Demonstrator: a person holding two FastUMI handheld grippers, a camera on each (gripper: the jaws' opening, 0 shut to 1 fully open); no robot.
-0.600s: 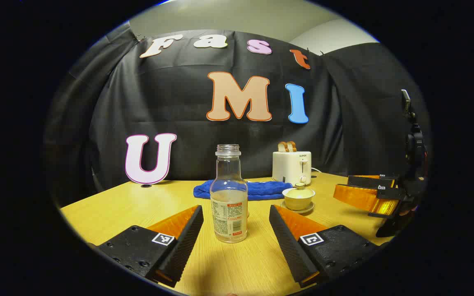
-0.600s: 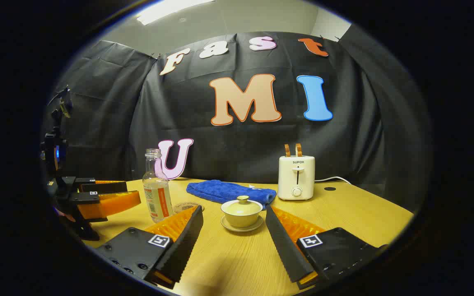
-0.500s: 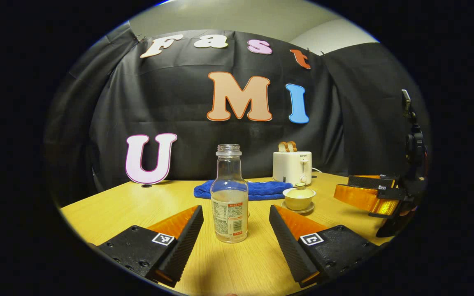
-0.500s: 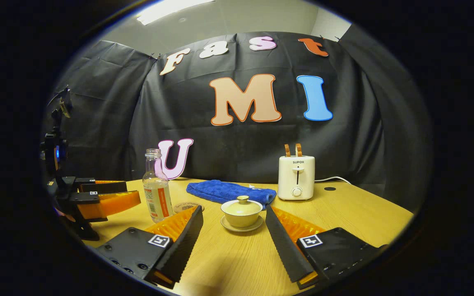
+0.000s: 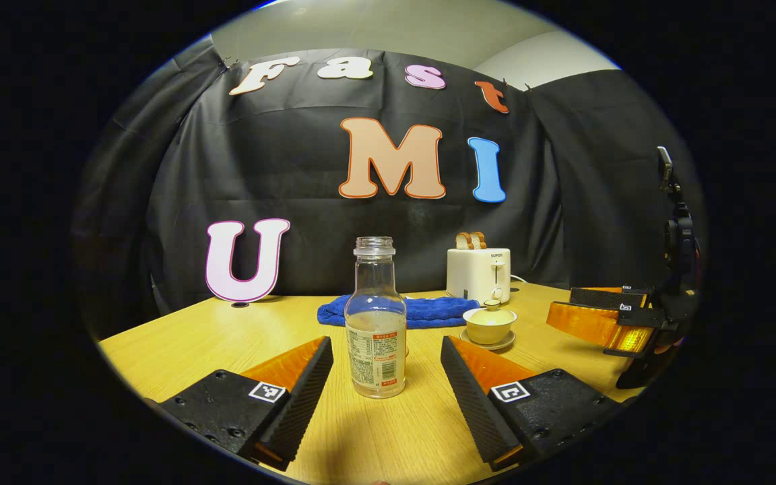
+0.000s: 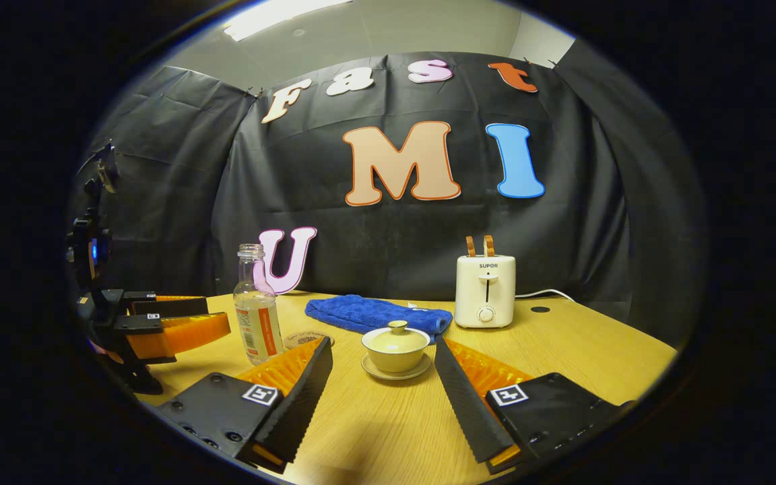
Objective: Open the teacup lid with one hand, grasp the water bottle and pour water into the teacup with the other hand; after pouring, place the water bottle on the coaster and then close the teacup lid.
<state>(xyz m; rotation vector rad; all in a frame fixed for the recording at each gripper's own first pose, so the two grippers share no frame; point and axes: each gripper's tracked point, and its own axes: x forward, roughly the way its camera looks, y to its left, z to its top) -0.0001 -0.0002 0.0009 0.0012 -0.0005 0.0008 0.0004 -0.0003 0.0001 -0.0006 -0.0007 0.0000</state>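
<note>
A clear, uncapped water bottle (image 5: 375, 323) with a label stands upright on the wooden table, a little water in it. My left gripper (image 5: 385, 387) is open, its fingers either side of the bottle and short of it. A yellow teacup (image 6: 395, 350) with its lid (image 6: 397, 332) on sits on a saucer; my right gripper (image 6: 381, 391) is open just before it. The same teacup (image 5: 490, 326) stands right of the bottle in the left gripper view. A round coaster (image 6: 306, 339) lies beside the bottle (image 6: 255, 316). Each gripper shows at the edge of the other's view: right gripper (image 5: 603, 316), left gripper (image 6: 172, 322).
A folded blue cloth (image 6: 374, 313) lies behind the teacup. A white toaster (image 6: 486, 289) with two slices of bread stands at the back right, its cable trailing off. The wooden table (image 6: 563, 350) runs to the black booth wall.
</note>
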